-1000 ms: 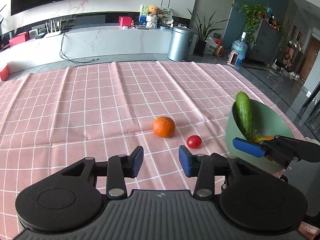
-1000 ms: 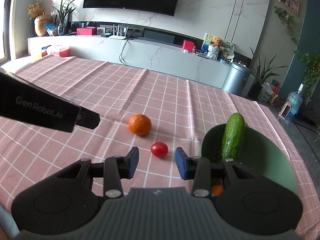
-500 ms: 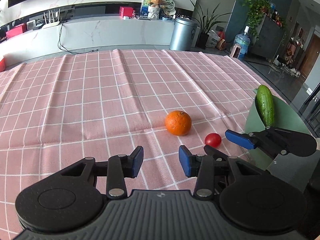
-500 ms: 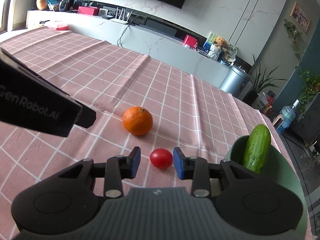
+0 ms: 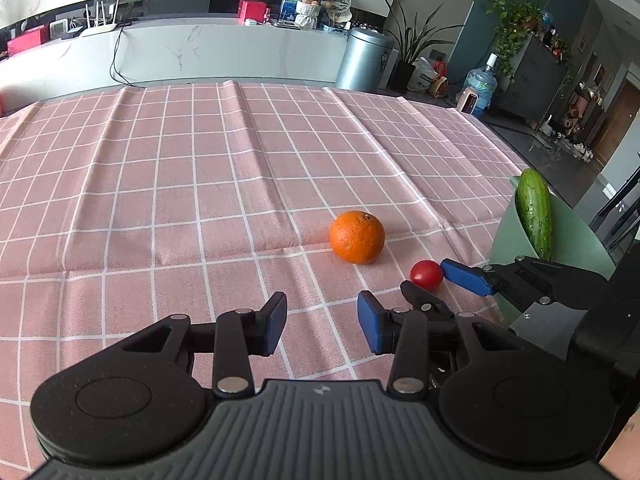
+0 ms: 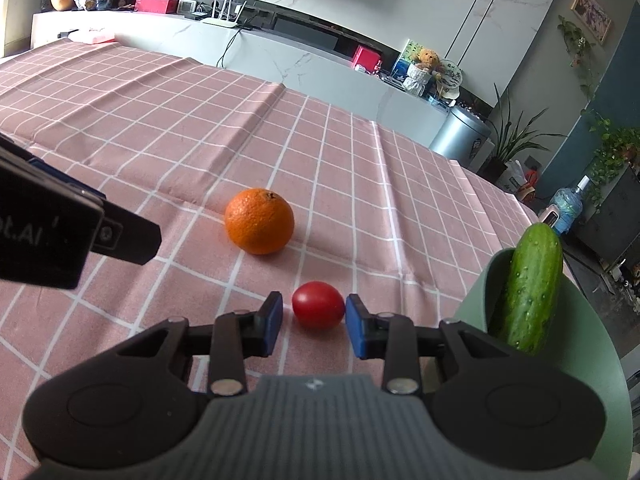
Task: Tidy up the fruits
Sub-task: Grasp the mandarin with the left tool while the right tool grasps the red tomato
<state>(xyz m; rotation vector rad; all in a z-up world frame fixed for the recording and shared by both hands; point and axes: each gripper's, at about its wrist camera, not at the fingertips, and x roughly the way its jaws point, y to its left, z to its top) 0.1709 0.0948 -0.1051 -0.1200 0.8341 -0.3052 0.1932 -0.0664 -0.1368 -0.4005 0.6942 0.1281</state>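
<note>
A small red tomato (image 6: 318,305) lies on the pink checked tablecloth. My right gripper (image 6: 314,322) is open with the tomato between its blue pads, not gripped. In the left wrist view the tomato (image 5: 426,274) sits beside the right gripper's blue pad. An orange (image 6: 259,226) lies just beyond and to the left, also seen in the left wrist view (image 5: 357,237). A green bowl (image 6: 576,320) at the right holds a cucumber (image 6: 530,288) leaning on its rim. My left gripper (image 5: 322,322) is open and empty, short of the orange.
The tablecloth (image 5: 200,184) covers the whole table, with raised creases. The left gripper's body (image 6: 52,236) juts in at the left of the right wrist view. Beyond the table stand a white counter and a metal bin (image 5: 364,65).
My right gripper has moved forward and down, bringing the tomato between its pads. My left gripper has shifted left and forward; the orange now lies to its right.
</note>
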